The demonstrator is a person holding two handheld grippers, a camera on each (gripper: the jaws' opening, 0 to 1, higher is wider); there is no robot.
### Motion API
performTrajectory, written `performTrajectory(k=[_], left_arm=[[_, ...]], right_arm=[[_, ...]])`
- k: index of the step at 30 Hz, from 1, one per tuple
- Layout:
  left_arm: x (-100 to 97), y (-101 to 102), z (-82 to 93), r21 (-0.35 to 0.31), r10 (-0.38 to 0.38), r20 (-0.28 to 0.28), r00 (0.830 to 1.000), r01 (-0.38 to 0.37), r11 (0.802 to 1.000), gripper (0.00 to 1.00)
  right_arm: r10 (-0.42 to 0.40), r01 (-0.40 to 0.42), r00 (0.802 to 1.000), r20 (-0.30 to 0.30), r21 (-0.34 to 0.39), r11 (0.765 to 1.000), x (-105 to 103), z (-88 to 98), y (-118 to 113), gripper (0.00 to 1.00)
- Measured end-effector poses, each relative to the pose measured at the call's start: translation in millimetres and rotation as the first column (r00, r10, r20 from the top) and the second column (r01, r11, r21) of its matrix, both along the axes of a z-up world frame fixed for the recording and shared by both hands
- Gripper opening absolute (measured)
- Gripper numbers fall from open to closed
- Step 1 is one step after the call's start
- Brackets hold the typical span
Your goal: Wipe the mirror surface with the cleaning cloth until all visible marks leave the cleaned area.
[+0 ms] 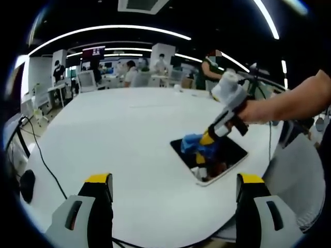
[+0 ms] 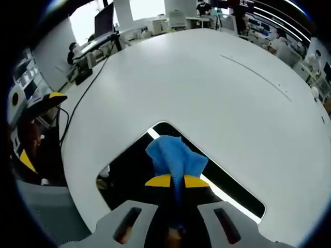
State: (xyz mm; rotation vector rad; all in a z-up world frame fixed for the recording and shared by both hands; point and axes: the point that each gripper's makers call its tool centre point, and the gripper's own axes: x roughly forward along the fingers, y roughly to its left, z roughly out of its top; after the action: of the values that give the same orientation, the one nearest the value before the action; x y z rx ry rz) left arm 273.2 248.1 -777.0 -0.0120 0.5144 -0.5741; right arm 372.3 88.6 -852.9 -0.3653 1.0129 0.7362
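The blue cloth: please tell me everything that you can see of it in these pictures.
The blue cloth is a soft, crumpled cleaning fabric, bright blue, bunched into folds rather than spread flat. The right gripper has its yellow-tipped jaws closed on it, so one end disappears between them while the loose end fans out ahead. It rests on the dark, reflective mirror, which lies flat on the white table. In the left gripper view the cloth sits over the far part of the mirror, under that gripper.

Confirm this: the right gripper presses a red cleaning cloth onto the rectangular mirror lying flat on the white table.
Wrong colour. The right gripper view shows the right gripper shut on a blue cleaning cloth, pressing it onto the rectangular mirror lying flat on the white table.
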Motion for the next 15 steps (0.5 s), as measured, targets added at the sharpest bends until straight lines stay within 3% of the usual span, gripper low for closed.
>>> performTrajectory(k=[15], left_arm=[[-2.6,-2.3,0.6,0.003,-0.006,0.002,1.0,0.006,1.0,1.0]], right_arm=[[0.004,-0.004,1.0,0.0,0.01,1.0,-18.9,0.1,0.9,0.01]])
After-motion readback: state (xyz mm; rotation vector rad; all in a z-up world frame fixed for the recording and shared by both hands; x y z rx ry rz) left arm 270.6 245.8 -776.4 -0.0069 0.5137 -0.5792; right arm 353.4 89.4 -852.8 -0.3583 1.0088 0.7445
